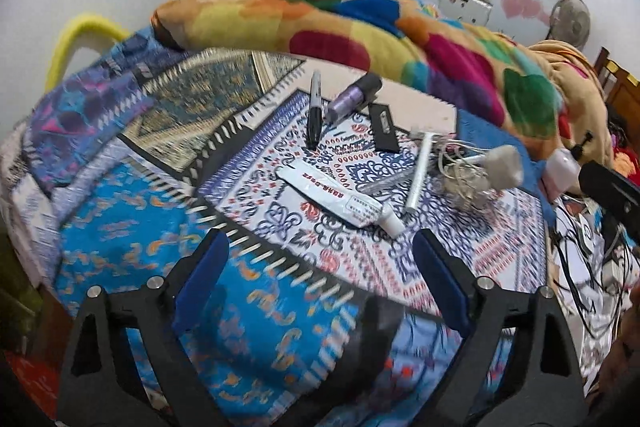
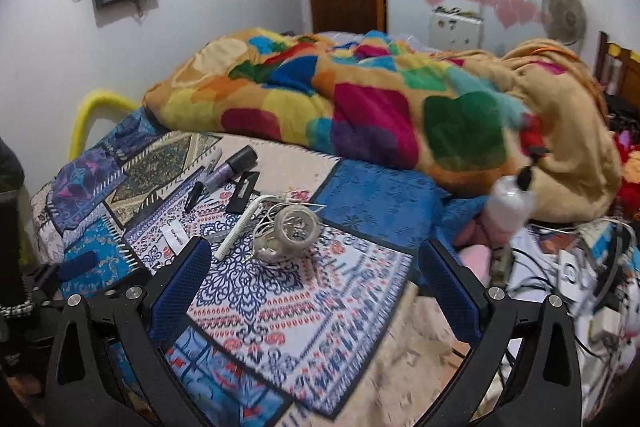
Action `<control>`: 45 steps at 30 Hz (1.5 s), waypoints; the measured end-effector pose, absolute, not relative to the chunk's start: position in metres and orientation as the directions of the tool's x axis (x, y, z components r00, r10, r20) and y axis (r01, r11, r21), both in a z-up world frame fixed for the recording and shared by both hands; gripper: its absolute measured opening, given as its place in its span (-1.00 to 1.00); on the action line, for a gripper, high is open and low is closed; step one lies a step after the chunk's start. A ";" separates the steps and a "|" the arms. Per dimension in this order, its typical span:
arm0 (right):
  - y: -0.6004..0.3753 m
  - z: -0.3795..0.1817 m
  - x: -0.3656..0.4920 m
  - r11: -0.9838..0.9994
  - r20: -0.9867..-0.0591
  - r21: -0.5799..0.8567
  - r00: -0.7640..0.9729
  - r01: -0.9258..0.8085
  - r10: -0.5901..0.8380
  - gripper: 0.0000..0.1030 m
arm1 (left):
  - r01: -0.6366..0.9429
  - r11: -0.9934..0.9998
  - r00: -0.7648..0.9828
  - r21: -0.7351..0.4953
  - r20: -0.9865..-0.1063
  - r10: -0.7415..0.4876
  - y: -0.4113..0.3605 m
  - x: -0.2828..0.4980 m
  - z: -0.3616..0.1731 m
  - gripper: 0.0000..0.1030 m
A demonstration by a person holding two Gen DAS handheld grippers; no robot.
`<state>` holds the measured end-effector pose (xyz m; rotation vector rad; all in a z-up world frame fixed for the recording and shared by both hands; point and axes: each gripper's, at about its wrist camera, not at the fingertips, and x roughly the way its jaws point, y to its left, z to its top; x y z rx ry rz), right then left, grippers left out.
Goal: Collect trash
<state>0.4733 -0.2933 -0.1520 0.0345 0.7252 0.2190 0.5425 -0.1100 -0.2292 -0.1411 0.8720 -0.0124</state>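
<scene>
Two hand-held grippers above a bed strewn with small items. The left gripper (image 1: 320,267) and the right gripper (image 2: 316,279) both hover over the patterned bedspread (image 1: 160,267) with jaws spread wide apart and nothing between them. The likely trash lies in a loose cluster on the spread: a flattened white tube (image 1: 340,197) nearest the left gripper, a white stick (image 1: 420,171) just beside it, a tangle of white cord (image 2: 288,231) ahead of the right gripper, and farther off a black pen (image 1: 314,111), a purple bottle (image 1: 352,95) and a small black case (image 1: 384,127). A colourful blanket (image 2: 360,107) is heaped behind them. No bin or bag is visible in either view. Risks, as judged from this arrangement: the soft, yielding spread may let the jaws pinch fabric along with the flat tube; the cord may snag the neighbouring stick and drag it; and because usable items lie among the rubbish, the wrong object may be picked up.
</scene>
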 end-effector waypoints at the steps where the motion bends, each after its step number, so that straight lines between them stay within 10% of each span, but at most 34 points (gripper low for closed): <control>1: -0.292 -0.156 0.480 0.975 -0.663 0.108 0.717 -0.192 0.215 0.99 | -0.046 0.989 0.636 -0.138 -0.768 -0.077 -0.112 0.549 -0.234 0.74; 11: -0.282 -0.181 0.521 0.961 -0.697 0.126 0.667 -0.245 0.262 0.60 | -0.025 0.994 0.649 -0.106 -0.758 -0.064 -0.140 0.569 -0.259 0.58; 15: -0.283 -0.192 0.533 0.953 -0.730 0.169 0.618 -0.250 0.291 0.14 | -0.005 0.999 0.662 -0.054 -0.749 -0.037 -0.150 0.570 -0.264 0.46; 20: -0.284 -0.202 0.539 0.943 -0.754 0.225 0.569 -0.245 0.328 -0.32 | 0.000 1.000 0.670 -0.030 -0.742 -0.022 -0.148 0.566 -0.262 -0.25; 25: -0.287 -0.195 0.532 0.941 -0.746 0.228 0.576 -0.250 0.334 -0.32 | 0.030 0.997 0.643 -0.071 -0.762 -0.074 -0.134 0.556 -0.259 -0.73; 45: -0.293 -0.168 0.466 0.943 -0.757 0.169 0.575 -0.286 0.310 -0.33 | 0.056 0.990 0.640 -0.129 -0.757 -0.134 -0.096 0.475 -0.220 -0.78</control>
